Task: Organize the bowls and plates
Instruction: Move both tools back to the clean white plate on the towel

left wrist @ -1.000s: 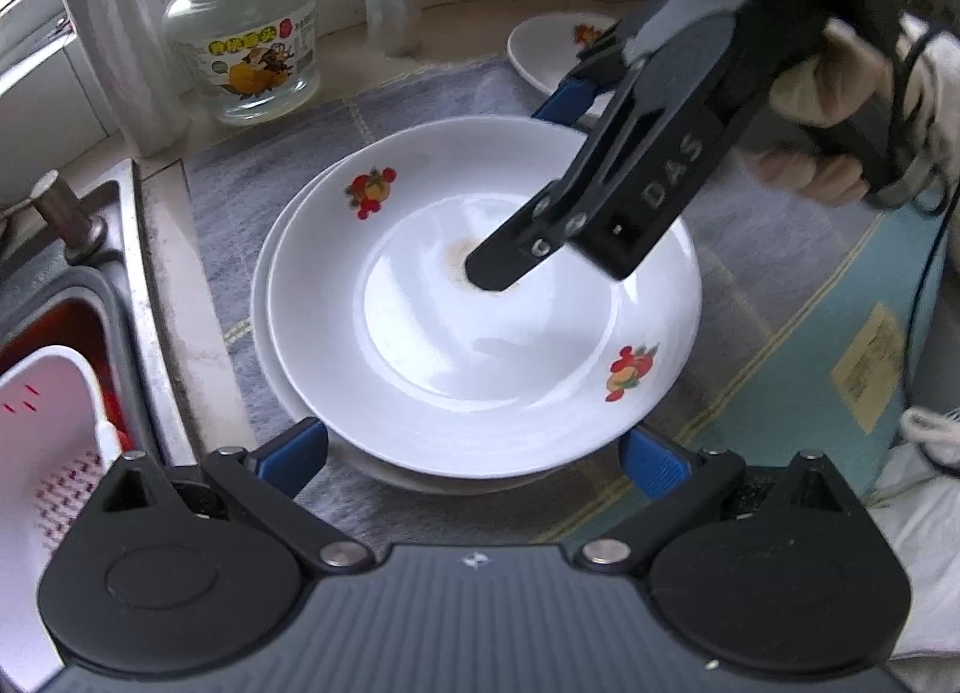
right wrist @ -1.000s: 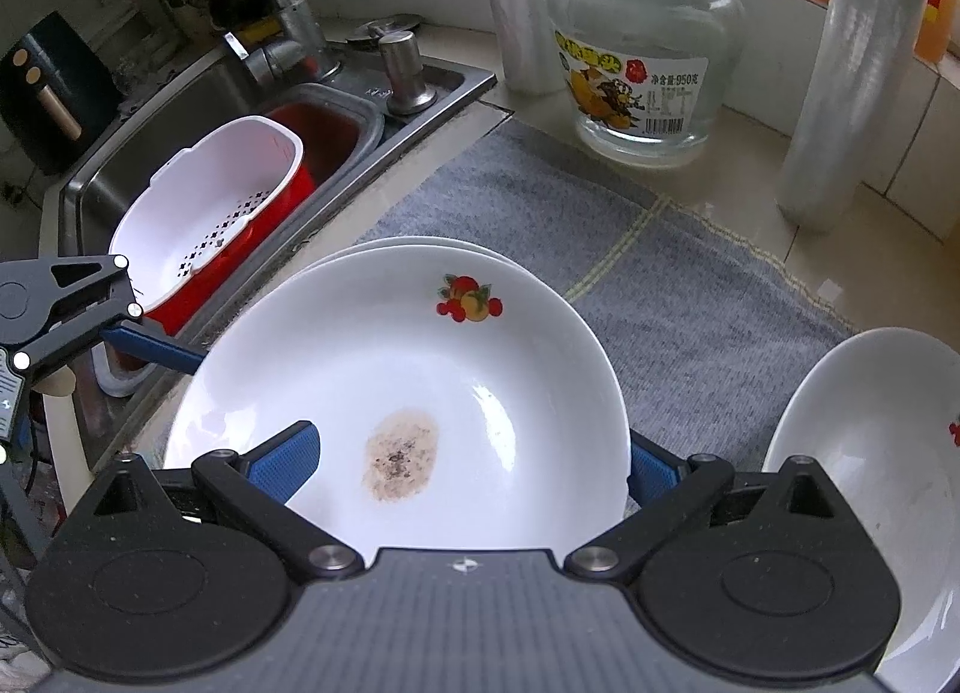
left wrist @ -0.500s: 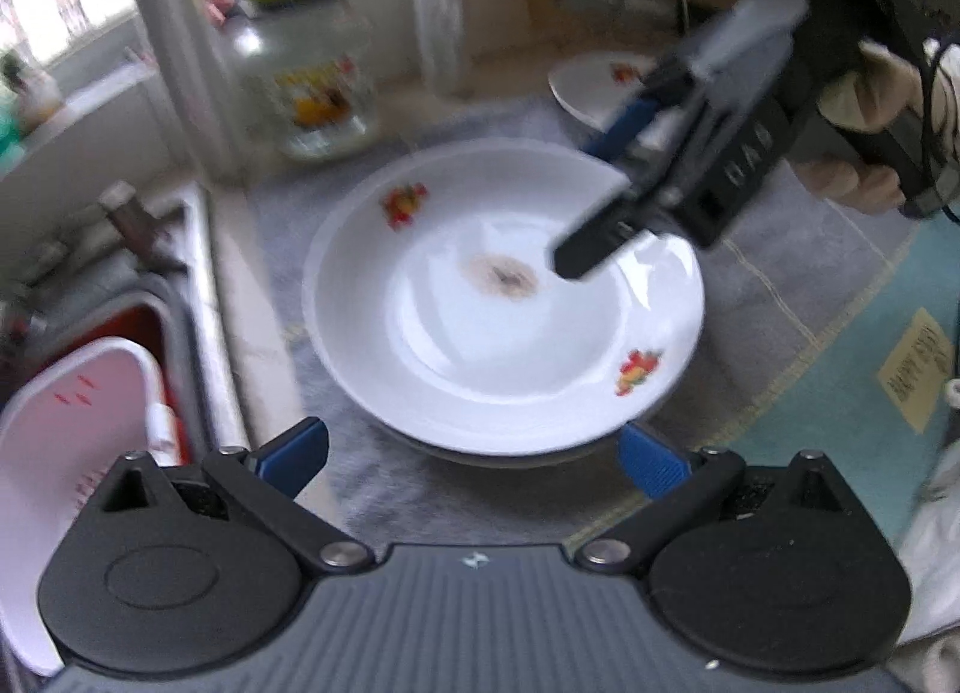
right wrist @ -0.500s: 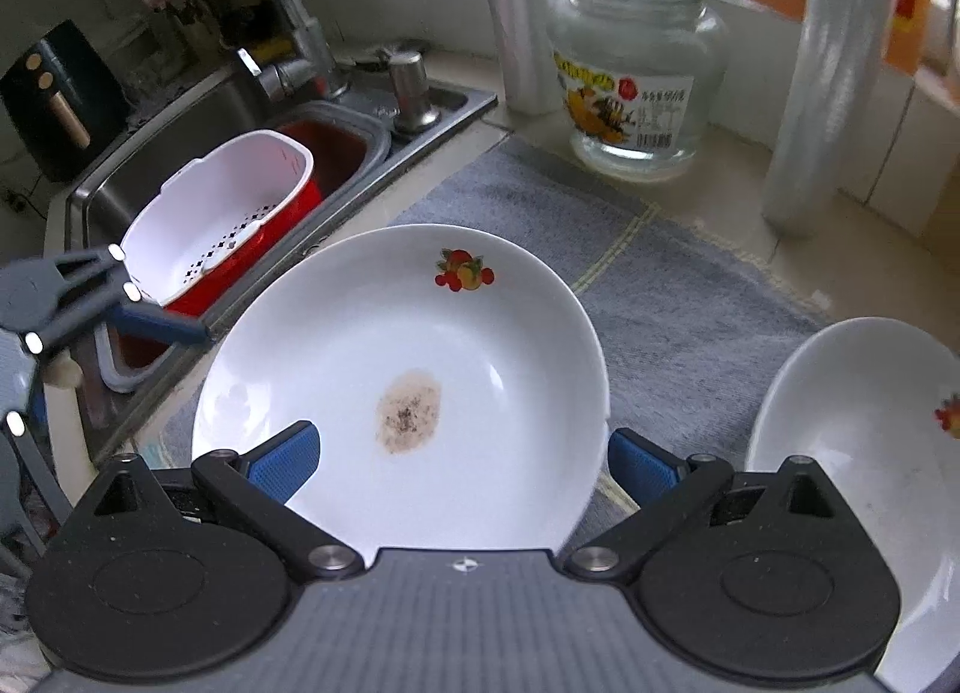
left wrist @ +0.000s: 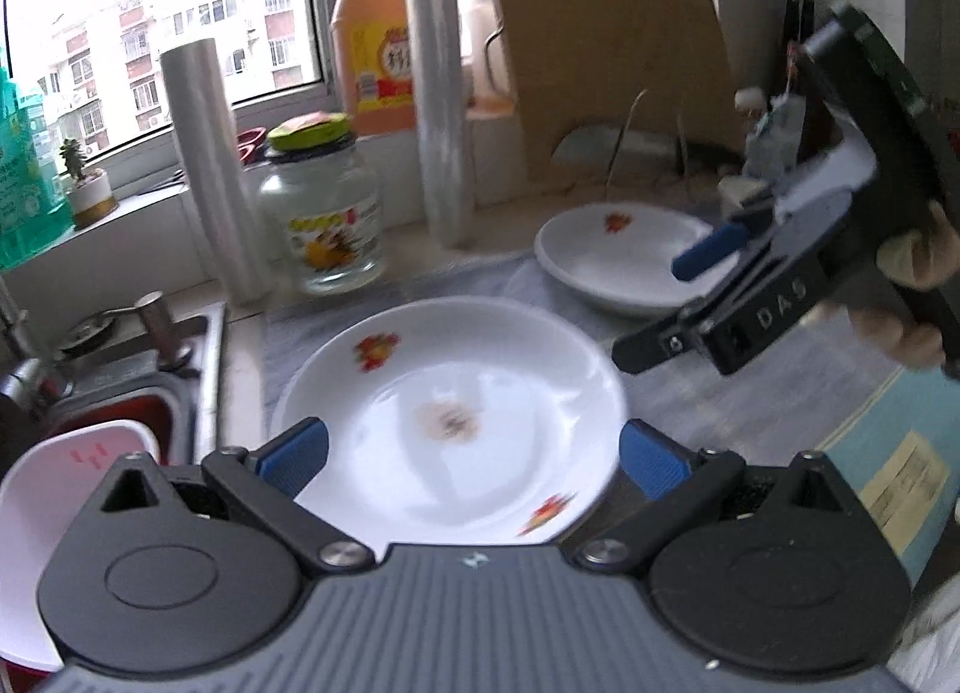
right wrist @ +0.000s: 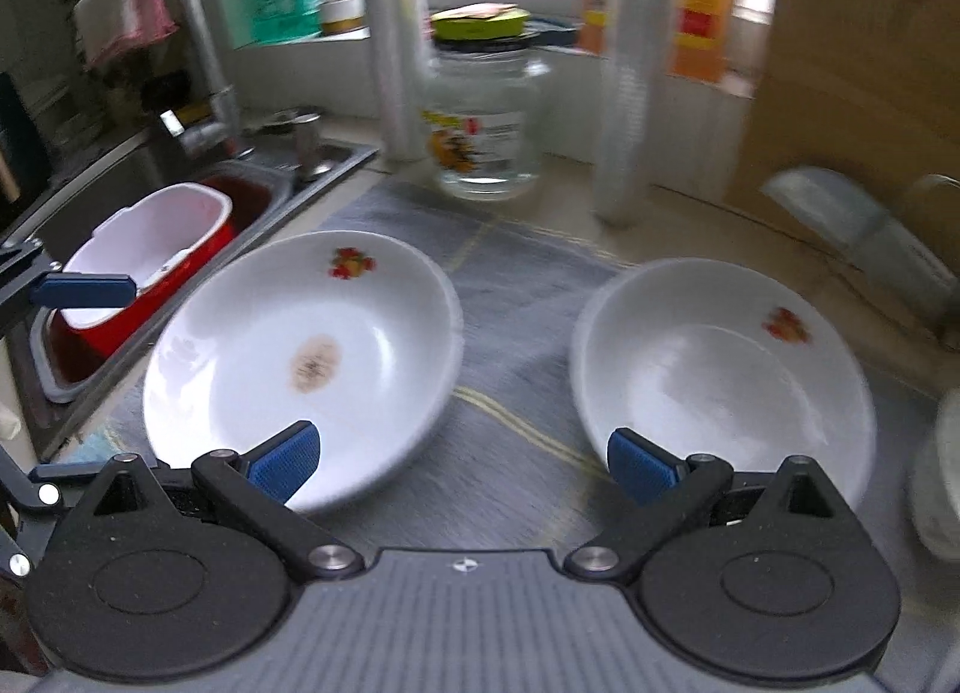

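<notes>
Two dishes: stained plate (right wrist: 300, 357) and bowl (right wrist: 720, 381) lie apart on my mat (right wrist: 516, 297).
Stack: maybe another plate underneath; blurred.
Grippers: my left gripper (left wrist: 468, 453) and right gripper (right wrist: 462, 456) gape wide, empty.
Left: bowl unstacked.

bare mat (right wrist: 516, 333) between plates, jar (right wrist: 483, 135) behind

My right gripper (right wrist: 462, 462) hovering wide open, stained plate (right wrist: 300, 363) and clean bowl (right wrist: 720, 381) sitting apart on the grey mat (right wrist: 516, 297).

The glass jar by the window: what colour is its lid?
Yellow-green; the jar lid shows best in the left wrist view.
</notes>
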{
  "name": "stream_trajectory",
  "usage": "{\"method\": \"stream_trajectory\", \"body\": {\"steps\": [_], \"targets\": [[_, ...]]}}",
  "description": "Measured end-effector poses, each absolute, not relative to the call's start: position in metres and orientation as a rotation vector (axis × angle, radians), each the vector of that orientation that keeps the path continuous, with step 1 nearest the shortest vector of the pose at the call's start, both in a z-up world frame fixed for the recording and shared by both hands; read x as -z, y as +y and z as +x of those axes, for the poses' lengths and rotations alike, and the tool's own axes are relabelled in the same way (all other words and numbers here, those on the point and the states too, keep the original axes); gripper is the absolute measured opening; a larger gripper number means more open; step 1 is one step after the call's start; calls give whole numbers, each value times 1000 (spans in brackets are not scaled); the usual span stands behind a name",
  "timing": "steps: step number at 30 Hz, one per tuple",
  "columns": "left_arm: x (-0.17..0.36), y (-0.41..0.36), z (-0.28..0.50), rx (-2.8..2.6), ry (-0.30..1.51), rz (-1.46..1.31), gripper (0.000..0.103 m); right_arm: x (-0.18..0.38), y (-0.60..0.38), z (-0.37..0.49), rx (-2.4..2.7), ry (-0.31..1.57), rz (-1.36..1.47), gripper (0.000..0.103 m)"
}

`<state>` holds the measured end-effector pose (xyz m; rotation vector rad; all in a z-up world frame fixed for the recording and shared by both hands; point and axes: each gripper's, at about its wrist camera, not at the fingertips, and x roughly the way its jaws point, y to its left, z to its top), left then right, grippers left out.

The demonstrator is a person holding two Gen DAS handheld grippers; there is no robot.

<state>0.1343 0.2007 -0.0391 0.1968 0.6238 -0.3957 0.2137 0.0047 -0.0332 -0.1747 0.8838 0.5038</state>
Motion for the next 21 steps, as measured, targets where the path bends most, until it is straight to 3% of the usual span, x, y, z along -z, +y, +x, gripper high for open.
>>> {"method": "stream_trajectory", "body": {"steps": [21], "targets": [[37,35,118,195,637,49,102,11,-161,198,-561,798,-165,103]]}}
